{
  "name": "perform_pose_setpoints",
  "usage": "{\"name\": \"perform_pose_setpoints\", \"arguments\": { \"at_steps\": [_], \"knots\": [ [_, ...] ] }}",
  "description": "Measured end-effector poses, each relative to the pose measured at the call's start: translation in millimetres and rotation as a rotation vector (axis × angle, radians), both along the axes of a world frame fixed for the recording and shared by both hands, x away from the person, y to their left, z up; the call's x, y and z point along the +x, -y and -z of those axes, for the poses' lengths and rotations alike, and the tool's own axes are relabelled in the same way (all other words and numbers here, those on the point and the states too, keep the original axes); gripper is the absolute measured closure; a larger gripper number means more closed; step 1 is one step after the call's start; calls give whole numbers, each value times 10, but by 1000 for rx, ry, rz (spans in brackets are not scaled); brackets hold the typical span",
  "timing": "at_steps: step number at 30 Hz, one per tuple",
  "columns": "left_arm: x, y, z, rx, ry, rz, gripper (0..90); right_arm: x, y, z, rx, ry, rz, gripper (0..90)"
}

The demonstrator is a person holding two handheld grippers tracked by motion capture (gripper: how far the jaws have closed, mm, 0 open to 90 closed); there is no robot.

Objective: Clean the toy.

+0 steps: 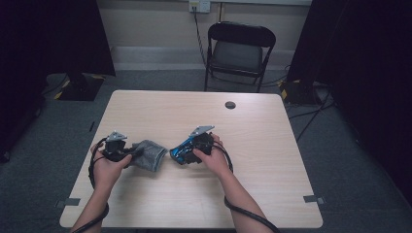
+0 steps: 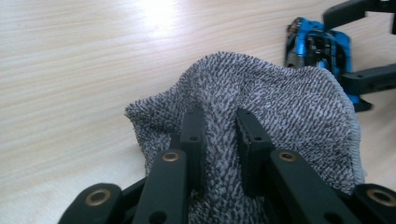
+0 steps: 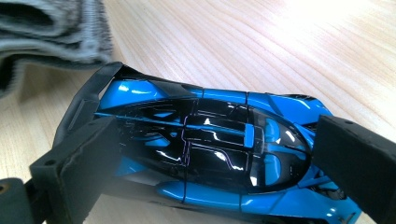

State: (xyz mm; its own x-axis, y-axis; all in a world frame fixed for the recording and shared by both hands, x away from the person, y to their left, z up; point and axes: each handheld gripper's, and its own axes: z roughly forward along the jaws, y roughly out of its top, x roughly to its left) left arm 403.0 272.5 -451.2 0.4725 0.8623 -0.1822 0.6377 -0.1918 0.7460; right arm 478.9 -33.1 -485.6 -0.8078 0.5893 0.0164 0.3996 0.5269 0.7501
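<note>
Nearest the cam: person's forearms come in at the table's (image 1: 272,145) near edge, a gripper in each hand. Left gripper (image 1: 130,154) sits on the table's left half, jaws pinched on a fold of grey cloth (image 1: 148,154), w/ the rest draped over them. Just right of the cloth, near table centre, right gripper (image 1: 180,154) has its jaws clamped on a blue-and-black toy car (image 1: 179,151), which is tilted, nose & tail between the pads. Cloth & car close together; can't tell if touching. Beyond the table's far edge: black folding chair (image 1: 240,48).
</note>
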Motion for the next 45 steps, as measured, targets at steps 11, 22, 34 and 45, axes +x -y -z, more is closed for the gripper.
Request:
{"name": "perform_pose_setpoints", "arguments": {
  "at_steps": [11,22,34,45],
  "knots": [
    [-214,130,34,-39,4,81,756,6,-9,-10,-10,-7,1,9],
    [-398,243,162,-30,-26,140,755,3,-11,-12,-12,-9,5,9],
    [-448,417,186,-47,-15,183,754,9,-17,-21,-20,-15,6,8],
    [-379,632,262,9,-19,224,750,10,-18,-22,-20,-16,6,8]
  ]
}}
